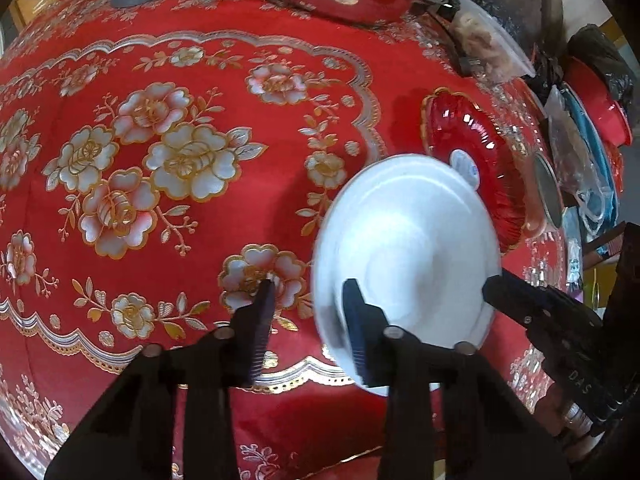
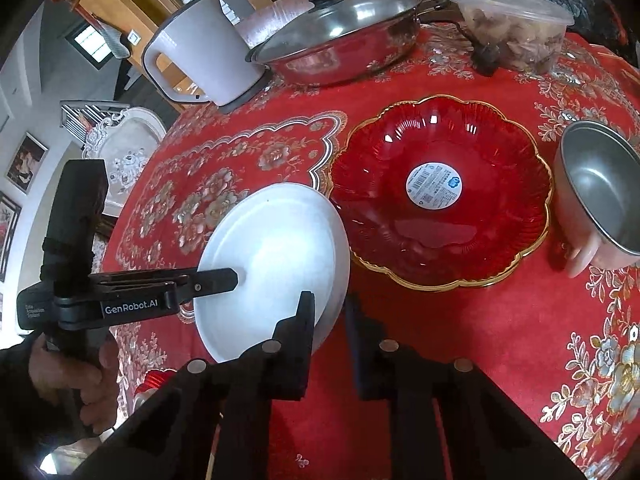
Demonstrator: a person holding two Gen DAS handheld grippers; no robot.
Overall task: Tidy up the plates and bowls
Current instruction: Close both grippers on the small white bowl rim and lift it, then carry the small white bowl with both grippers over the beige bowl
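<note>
White kettle [image 2: 200, 48] beside lidded steel pan [image 2: 340, 36], red tablecloth [image 2: 480, 340]

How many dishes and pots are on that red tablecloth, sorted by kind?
White plate: 1
Red scalloped glass dish: 1
Metal bowl: 1
Lidded steel pan: 1
Clear plastic food container: 1
White kettle: 1
Total: 6

More items crowd the far table edge in the left wrist view, too jumbled to count.
</note>
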